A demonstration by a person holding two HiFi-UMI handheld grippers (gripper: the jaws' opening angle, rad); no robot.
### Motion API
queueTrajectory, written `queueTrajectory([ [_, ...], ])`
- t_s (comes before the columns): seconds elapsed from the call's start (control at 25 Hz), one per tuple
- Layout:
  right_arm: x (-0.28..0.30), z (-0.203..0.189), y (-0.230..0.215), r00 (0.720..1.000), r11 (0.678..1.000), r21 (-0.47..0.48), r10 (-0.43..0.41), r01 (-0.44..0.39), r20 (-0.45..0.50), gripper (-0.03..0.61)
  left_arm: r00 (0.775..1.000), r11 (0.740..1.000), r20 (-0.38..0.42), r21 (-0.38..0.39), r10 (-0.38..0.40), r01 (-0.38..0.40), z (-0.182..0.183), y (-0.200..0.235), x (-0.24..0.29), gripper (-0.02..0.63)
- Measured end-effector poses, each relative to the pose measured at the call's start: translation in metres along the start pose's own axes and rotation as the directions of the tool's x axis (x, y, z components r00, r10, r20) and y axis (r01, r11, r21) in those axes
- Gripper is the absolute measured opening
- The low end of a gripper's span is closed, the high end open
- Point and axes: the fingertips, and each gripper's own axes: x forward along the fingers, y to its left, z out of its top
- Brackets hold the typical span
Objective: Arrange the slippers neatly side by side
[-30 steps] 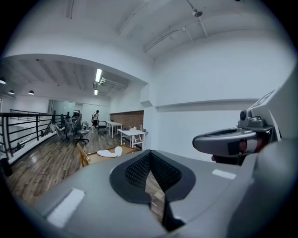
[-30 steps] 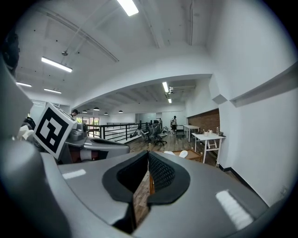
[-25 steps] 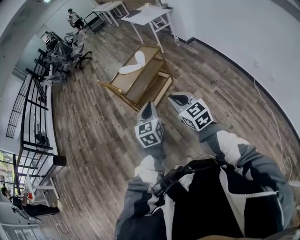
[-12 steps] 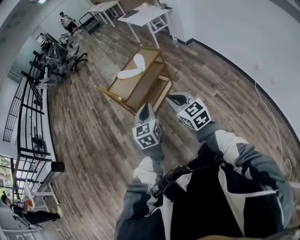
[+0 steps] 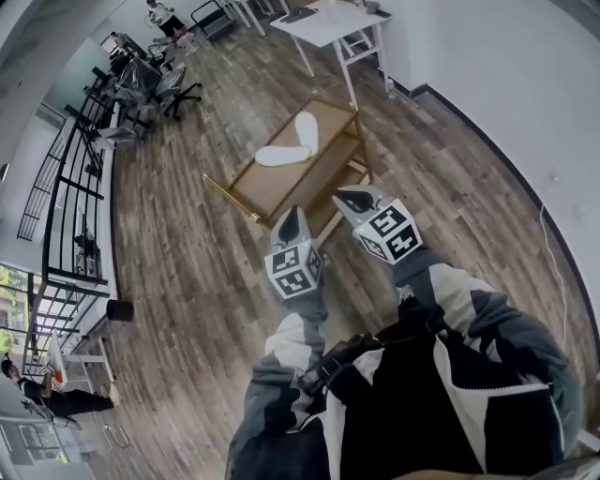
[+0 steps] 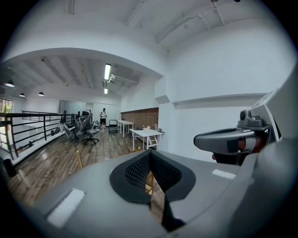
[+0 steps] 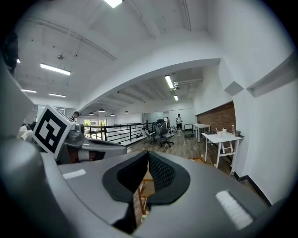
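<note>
Left tool (image 5: 292,218) and right tool (image 5: 357,199), both pressed together, have neared the slippers (image 5: 283,155).

2 slippers (image 5: 283,156), 1 wooden table (image 5: 264,183), 2 claws (image 5: 292,223), 2 white desks (image 5: 328,23), 2 ppl (image 5: 164,14) in bkgd.

no readable text, brand, number or sign in any view. the white cube (image 5: 297,267) on the left gripper (image 5: 292,223) and the matching one on the right gripper (image 5: 359,199) carry only black square marker patterns, no letters or digits.
</note>
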Motion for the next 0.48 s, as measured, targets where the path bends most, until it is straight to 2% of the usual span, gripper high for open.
queueTrajectory([
  [0.24,0.046,0.02,-0.076,0.998,0.998,-0.015,0.066,-0.066,-0.008,0.015,0.997,0.996,0.009,-0.014,0.083,-0.083,0.026,0.01,0.077,0.011],
  [0.48,0.077,0.036,-0.138,0.995,0.995,-0.022,0.099,-0.099,0.001,0.015,0.994,0.994,0.006,-0.02,0.112,-0.111,0.046,0.004,0.141,0.011],
])
